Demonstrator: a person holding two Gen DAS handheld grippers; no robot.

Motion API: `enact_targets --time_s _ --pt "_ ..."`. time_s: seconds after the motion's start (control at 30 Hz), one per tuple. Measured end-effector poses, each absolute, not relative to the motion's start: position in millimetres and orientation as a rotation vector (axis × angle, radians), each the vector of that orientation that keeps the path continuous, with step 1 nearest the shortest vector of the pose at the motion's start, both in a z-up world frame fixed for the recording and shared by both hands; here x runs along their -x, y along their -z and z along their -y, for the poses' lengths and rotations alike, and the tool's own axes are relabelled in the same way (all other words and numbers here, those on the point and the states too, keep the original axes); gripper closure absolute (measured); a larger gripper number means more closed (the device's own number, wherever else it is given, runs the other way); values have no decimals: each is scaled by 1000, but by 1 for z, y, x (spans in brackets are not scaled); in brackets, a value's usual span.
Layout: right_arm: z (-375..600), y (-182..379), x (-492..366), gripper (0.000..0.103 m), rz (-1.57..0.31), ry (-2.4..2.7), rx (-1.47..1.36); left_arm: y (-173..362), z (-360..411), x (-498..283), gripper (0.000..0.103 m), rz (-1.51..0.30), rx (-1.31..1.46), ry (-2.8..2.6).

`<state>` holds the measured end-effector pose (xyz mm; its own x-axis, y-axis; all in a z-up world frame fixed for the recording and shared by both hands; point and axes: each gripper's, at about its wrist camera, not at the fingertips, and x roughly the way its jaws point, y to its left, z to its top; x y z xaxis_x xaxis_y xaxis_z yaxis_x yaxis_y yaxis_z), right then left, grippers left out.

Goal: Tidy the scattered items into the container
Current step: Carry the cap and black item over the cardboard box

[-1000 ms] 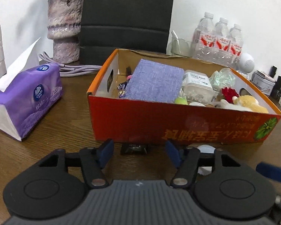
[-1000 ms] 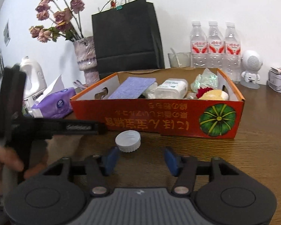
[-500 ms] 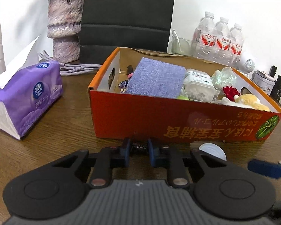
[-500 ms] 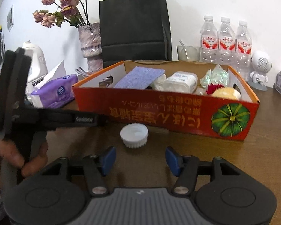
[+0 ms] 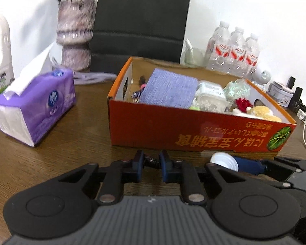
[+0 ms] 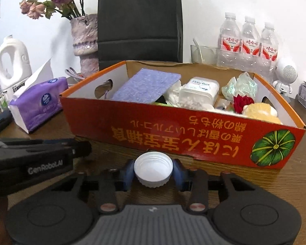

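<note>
Both grippers have just closed: left gripper [image 5: 151, 161] grasps a small dark packet [image 5: 151, 160], right gripper [image 6: 153, 172] clamps a white cap [image 6: 153, 168]; box [image 6: 173, 138] awaits above.

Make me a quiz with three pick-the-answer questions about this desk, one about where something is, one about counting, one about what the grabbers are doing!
1. Where is the white cap?
A. inside the orange box
B. on the table in front of the orange box, between the right gripper's fingers
C. on top of the tissue pack

2. How many water bottles stand behind the box?
A. one
B. three
C. five

3. What is the left gripper doing?
A. gaping wide with nothing in it
B. shut on a tissue
C. shut on a small dark item

Answers:
1 B, the cap sits on the wood outside the box wall.
2 B, three red-labelled bottles stand side by side.
3 C, both blue pads press a little dark thing.
</note>
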<state>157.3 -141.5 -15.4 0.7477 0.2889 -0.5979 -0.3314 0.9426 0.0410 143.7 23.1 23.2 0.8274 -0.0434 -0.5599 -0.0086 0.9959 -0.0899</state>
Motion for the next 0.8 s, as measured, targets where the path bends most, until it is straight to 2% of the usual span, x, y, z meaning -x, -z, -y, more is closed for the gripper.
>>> enact_targets --time_s 0.33,0.5,0.8 --pt "205 -10 -80 64 -504 -220 -28 -49 2 -30 85 -323 126 75" --pt "222 -23 -32 64 -464 -219 -60 -65 25 30 85 -155 43 66" --pt "223 -36 84 64 -223 -265 -56 -58 46 121 84 -57 27 73"
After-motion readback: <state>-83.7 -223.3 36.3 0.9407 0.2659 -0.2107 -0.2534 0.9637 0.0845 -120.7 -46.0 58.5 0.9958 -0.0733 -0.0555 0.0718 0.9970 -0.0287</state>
